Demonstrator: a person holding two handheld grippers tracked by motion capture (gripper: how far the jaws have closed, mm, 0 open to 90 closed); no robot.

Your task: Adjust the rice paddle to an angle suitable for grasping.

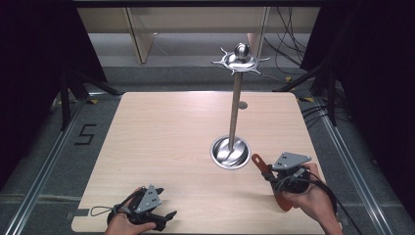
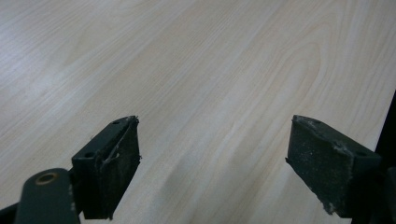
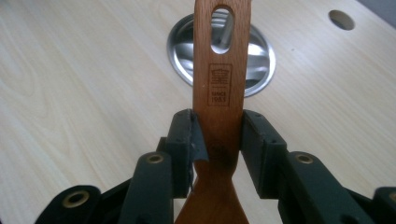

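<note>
The right gripper [image 3: 218, 140] squeezes a wooden spatula [image 3: 219, 88] by its handle, just beside the shiny round base [image 1: 230, 152] of a metal hanging stand [image 1: 236, 105]. This looks like the hanging step. Next, I think, the handle hole [image 3: 223, 29] must go up onto a hook at the stand's top [image 1: 241, 61]. The left gripper [image 2: 212, 168] rests wide apart, holding nothing, over the wooden table [image 2: 196, 65]. The spatula's wide end is cut off, and the hooks look tiny.

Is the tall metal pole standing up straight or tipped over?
Standing up. The metal pole rises from its round base on the table, with its hook top overhead.
</note>
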